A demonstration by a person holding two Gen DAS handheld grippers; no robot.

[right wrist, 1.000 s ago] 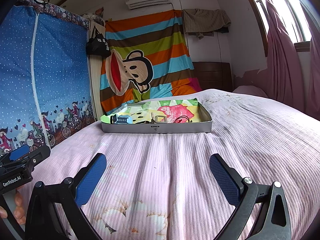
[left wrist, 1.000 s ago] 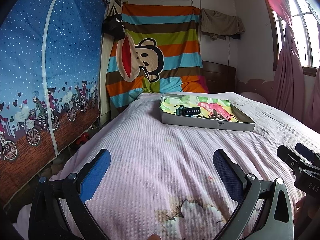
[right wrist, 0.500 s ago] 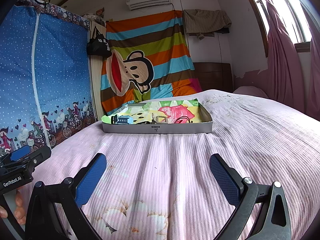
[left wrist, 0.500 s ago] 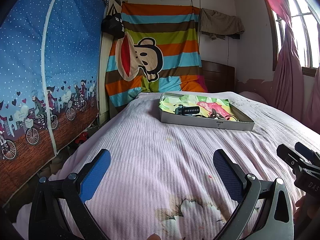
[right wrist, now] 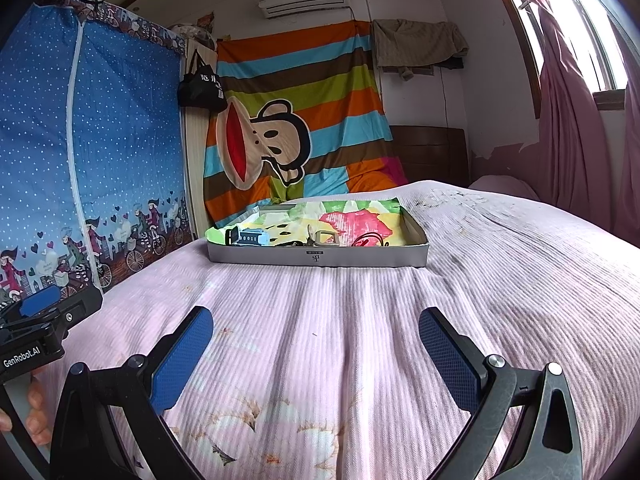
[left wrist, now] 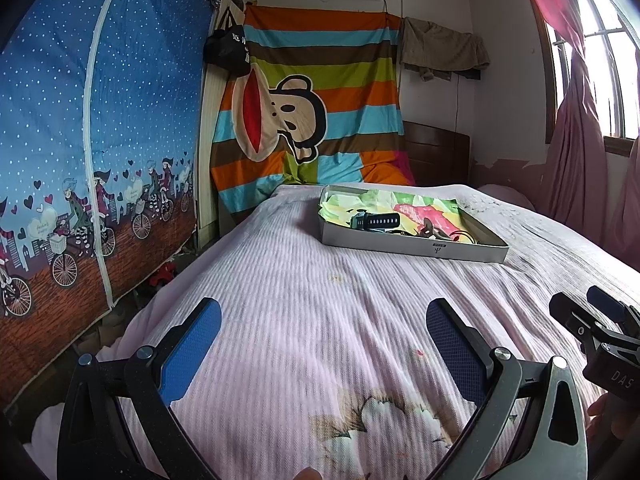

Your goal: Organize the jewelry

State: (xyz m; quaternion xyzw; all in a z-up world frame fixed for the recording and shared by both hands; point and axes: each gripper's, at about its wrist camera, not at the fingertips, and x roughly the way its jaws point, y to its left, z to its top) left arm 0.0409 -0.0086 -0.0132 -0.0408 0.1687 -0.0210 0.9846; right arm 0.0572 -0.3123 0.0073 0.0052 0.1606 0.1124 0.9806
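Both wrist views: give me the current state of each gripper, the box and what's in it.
left gripper: open, empty, above the bedspread.
right gripper: open, empty, above the bedspread.
shallow grey box: lidless, flat on the pink bedspread, out ahead of both grippers.
colourful cloth: lining the box.
dark watch: lying at the box's left end.
small tangled jewelry pieces: loose in the box, unsorted; too small to identify.

Small dark pieces (right wrist: 304, 242) in the tray (right wrist: 320, 258) stay too tiny to identify — its near wall hides their bases
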